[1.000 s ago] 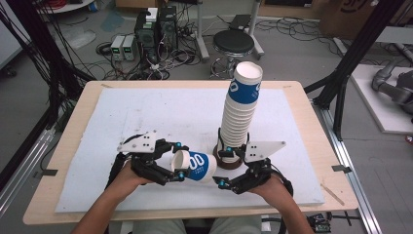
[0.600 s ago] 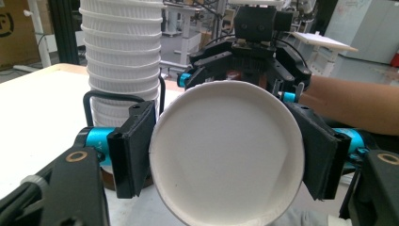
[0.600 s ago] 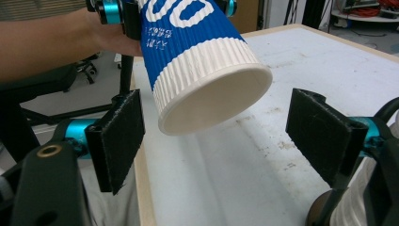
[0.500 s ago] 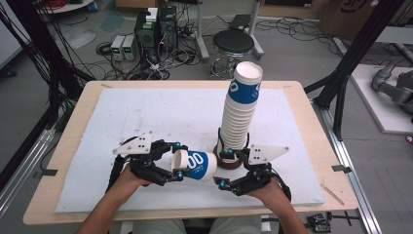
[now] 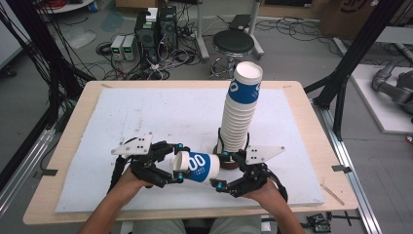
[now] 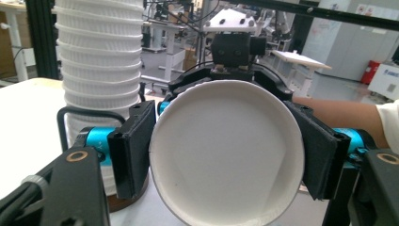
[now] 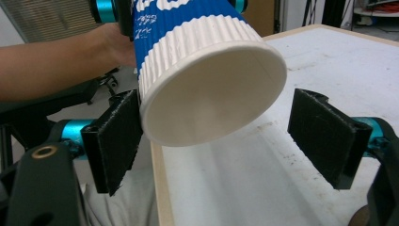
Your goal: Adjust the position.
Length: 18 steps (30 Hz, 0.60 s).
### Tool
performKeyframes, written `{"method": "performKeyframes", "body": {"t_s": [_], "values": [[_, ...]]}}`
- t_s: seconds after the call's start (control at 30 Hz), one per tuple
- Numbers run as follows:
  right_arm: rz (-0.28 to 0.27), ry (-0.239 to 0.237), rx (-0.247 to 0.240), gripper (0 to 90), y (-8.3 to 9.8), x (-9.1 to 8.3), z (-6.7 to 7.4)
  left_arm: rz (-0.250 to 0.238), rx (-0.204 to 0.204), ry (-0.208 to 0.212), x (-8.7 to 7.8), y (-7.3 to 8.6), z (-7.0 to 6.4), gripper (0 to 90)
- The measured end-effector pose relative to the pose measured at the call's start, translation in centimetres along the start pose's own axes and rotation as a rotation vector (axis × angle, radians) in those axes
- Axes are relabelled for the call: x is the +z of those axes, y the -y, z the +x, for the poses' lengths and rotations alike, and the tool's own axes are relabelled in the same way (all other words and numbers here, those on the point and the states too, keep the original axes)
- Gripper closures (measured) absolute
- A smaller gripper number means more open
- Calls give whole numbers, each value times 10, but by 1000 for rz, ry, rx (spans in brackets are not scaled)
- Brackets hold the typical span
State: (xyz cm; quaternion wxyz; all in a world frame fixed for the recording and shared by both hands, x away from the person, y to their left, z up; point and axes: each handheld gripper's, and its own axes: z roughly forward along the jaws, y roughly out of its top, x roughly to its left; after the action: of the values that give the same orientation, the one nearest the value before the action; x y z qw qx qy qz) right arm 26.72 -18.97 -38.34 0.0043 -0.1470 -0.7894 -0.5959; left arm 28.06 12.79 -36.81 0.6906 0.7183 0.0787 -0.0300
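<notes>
Right now my left gripper is clenched on the base end of a blue-and-white paper cup, which lies level above the near edge of the bench, mouth toward my right gripper. My right jaws have just been opening and stand released around the cup's rim; in the right gripper view one pad sits against the ribbed wall while the other stands well clear.

As I judge it, the danger lies just beside my right hand: the tall stack of cups on its brown base leans a little, and a careless swing of either gripper could topple it. My left hold is only on the narrow end, so a squeeze might crush the paper, or the cup could tilt and slip.

Covering most of the wooden bench is a scuffed white mat. Beyond the far edge stand a round stool, computer boxes with tangled cables on the floor, and black frame posts at both sides.
</notes>
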Motion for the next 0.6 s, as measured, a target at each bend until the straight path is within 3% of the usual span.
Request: {"method": "performKeyframes", "body": {"t_s": [0.07,0.37,0.6], "values": [[-8,-17,10,150,0,2,0,-11,-4,14,2,0,0,296],[-19,-71,17,152,2,5,1,-18,-1,48,7,1,-2,295],[-40,-83,-6,205,1,4,0,-21,11,45,7,3,-2,300]]}}
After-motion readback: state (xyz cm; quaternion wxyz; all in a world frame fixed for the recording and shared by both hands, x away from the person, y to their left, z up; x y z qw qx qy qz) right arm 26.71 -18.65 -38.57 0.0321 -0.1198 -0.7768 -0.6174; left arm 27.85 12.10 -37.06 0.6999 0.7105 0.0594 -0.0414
